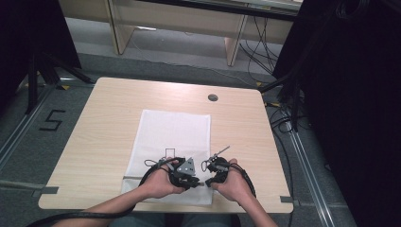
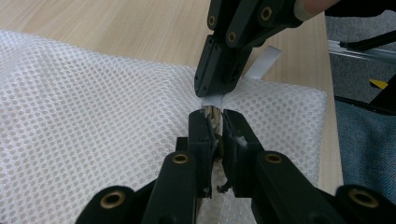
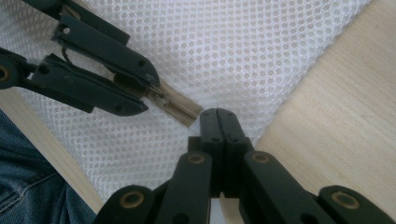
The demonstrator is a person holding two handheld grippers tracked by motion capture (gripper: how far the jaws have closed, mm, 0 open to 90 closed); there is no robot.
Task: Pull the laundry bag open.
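At the near edge of the pale wooden table (image 1: 94, 142) lies the white mesh laundry bag (image 1: 175, 130), flat, its zipper running along the hem nearest the person. It looks light, soft and floppy; the open weave will likely bunch and slide on the wood unless pinned, so the firm points to grip are the small zipper pull and the tape end beside it.

The left gripper (image 2: 215, 122) has its jaws clamped down on the beige zipper slider (image 3: 161, 99). Just beyond, the right gripper (image 3: 217, 113) is fully closed, pinching the white fabric tab (image 2: 212, 100) at the zipper's end; its tips almost touch the left's.

Both hands sit low over the near hem, forearms coming in from the bottom, the grippers angled toward each other, poised, by the look of it, to pull apart.
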